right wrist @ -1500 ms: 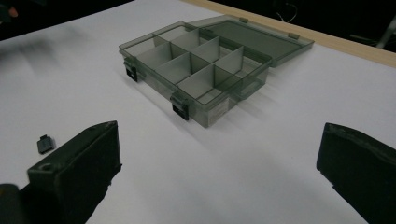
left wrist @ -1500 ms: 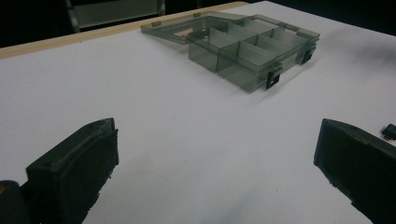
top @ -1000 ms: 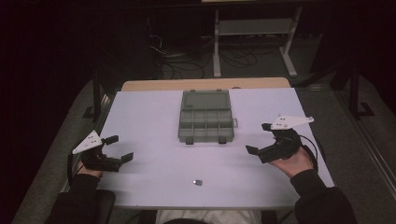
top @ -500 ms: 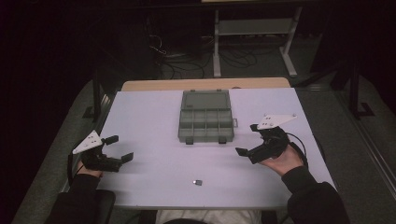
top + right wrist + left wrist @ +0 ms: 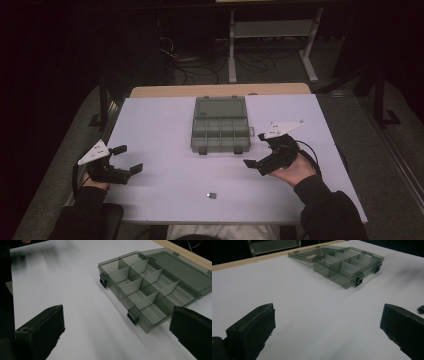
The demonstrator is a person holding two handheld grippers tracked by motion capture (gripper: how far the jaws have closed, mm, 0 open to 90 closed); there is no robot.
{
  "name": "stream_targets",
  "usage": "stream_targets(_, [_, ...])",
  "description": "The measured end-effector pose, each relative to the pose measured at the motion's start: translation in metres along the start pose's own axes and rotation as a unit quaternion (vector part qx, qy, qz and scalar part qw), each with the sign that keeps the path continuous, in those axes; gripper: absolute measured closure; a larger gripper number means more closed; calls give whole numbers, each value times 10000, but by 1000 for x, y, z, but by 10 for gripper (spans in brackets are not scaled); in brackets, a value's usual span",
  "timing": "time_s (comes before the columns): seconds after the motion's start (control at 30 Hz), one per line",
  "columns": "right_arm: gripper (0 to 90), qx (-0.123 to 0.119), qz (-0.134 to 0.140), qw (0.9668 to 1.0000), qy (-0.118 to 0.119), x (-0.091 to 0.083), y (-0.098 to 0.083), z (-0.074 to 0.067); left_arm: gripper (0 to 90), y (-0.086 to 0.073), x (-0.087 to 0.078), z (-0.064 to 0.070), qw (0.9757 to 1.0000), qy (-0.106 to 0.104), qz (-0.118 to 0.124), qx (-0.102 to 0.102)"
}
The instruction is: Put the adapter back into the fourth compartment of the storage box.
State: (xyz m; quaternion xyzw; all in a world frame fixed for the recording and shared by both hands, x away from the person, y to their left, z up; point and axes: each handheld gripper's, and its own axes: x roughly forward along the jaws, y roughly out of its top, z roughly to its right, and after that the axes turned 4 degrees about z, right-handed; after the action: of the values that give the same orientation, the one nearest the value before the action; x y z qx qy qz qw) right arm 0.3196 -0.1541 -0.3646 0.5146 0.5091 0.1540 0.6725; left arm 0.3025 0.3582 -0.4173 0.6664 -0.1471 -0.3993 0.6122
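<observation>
Hovering over the white table, both grippers spread wide, holding nothing. Small dark part lies near the front edge, at 8 o'clock from the right gripper, the nearer one. Left gripper sits farther off. Compartment box at 12 o'clock, lid open.

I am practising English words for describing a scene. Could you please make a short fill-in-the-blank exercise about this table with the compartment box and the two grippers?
1. The lid of the compartment box lies ____.
2. The jaws of the left gripper and of the right gripper stand ____.
3. The small dark part lies on the white table, ____ the box.
4. The compartments of the box are ____.

Missing words: open; open; outside; empty
</observation>
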Motion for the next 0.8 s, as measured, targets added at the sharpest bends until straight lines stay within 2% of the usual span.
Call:
stream_targets(0.7, [0, -176, -197, 9993, 265, 22, 8, -11, 0, 0, 0, 0, 10000, 4, 6, -8])
stream_targets(0.8, [0, -242, -289, 9989, 294, 29, 10, -15, 0, 0, 0, 0, 10000, -2, 3, -1])
